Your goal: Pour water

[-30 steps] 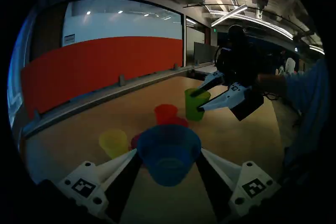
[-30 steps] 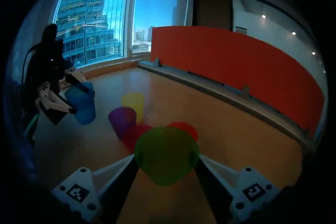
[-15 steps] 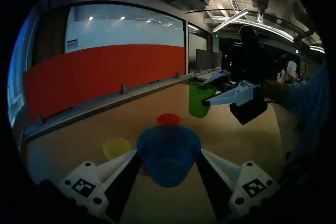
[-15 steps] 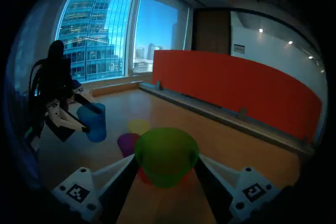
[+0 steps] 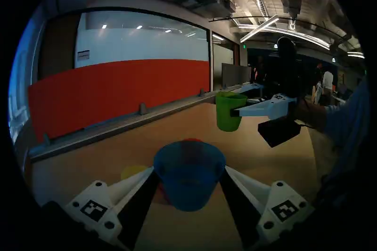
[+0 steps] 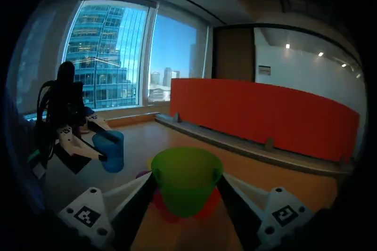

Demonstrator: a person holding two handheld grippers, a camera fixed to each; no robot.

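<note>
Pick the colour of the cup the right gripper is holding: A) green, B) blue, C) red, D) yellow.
A: the right gripper is closed on the green cup, while the blue cup sits in the left gripper.

- The left gripper view rides just behind the left tongs [image 5: 188, 171], above the table [image 5: 268, 152]. The blue cup [image 5: 188, 185] sits close to the lens, and the red partition [image 5: 118, 91] lies ahead and leftward.
- The right gripper view rides behind the right tongs [image 6: 187, 175], with the green cup [image 6: 187, 190] close and the partition ahead and rightward.
- Both views share the partition and the table, and each shows the other tongs and cup farther off.
</note>
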